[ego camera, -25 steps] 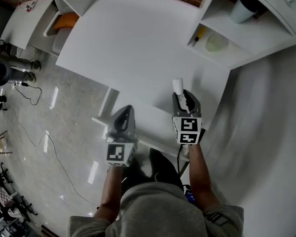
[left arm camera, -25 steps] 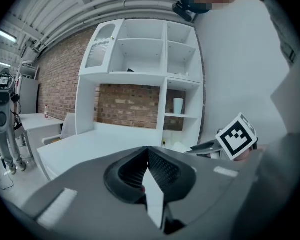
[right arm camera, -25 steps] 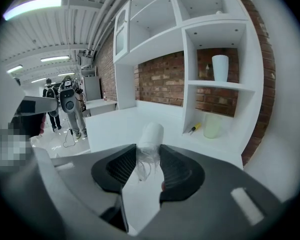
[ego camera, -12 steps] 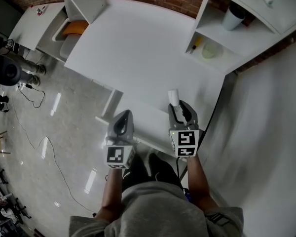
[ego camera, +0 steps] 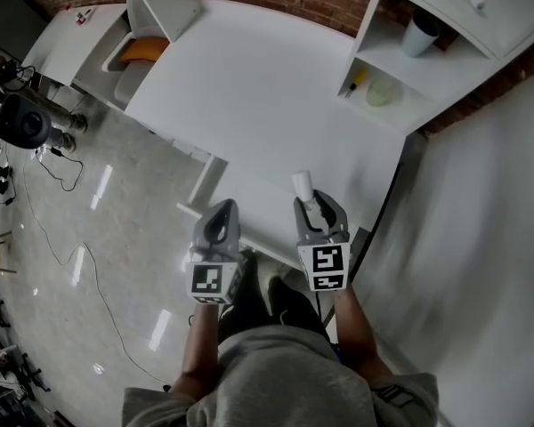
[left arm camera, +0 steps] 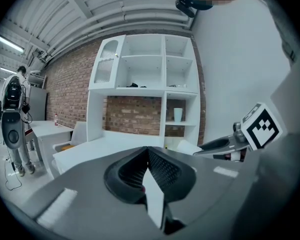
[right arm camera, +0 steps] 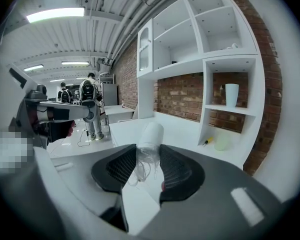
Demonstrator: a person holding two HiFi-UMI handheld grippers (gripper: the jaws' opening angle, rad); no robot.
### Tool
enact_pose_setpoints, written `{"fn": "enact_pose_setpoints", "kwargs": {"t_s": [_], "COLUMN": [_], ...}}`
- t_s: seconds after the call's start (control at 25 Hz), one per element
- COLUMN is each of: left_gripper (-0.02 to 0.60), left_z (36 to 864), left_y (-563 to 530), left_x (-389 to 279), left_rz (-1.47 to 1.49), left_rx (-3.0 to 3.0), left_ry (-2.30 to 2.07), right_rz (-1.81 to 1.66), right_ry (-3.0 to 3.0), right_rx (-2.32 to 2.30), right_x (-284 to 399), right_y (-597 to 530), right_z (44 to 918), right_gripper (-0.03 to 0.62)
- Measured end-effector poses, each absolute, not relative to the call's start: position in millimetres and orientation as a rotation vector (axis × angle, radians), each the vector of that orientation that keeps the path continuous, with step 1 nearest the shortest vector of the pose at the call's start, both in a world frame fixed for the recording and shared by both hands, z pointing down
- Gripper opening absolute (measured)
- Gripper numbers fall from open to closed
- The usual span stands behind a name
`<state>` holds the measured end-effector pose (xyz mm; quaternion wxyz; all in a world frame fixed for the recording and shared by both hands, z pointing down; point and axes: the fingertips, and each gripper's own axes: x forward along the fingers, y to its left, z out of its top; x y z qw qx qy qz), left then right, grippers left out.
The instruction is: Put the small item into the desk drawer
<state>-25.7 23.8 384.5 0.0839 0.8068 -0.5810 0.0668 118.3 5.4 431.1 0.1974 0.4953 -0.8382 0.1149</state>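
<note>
Right gripper [ego camera: 319, 205] [right arm camera: 142, 156]: jaws are seen part-spread and clamped on a small clear bottle [ego camera: 303, 185] [right arm camera: 149, 139]. The white cap end projects forward past the pads. The grip is unchanged over the last second.

Left gripper [ego camera: 221, 210] [left arm camera: 147, 156]: pads are pressed together, and nothing is seen between them.

Change against one second ago, head view: the right gripper and bottle are drawn back toward the person and slightly to the left. The bottle is no longer held well over the white desk [ego camera: 249, 96]; it is now held above the desk's near edge. The gap between the two grippers is reduced, so they are now side by side. The left gripper is found in nearly the same place as before, just off the near edge.

A white ledge [ego camera: 258, 205] is seen below the near edge, under both grippers. Whether it is the drawer cannot be told.

The bottle is not set down anywhere; it is carried in the air by the right gripper.
</note>
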Motion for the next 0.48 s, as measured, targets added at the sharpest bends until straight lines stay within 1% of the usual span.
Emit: {"fn": "enact_pose_setpoints", "kwargs": {"t_s": [0.48], "left_gripper": [0.012], "left_z": [393], "left_y": [30], "left_x": [-59], "left_rz": [0.196], "left_rx": [2.362], "left_ry": [-1.775], "right_rz": [0.304], "right_ry": [-2.372], "right_rx": [1.322], "right_x": [83], "right_y": [10], "right_z": [436], "right_gripper": [0.152]}}
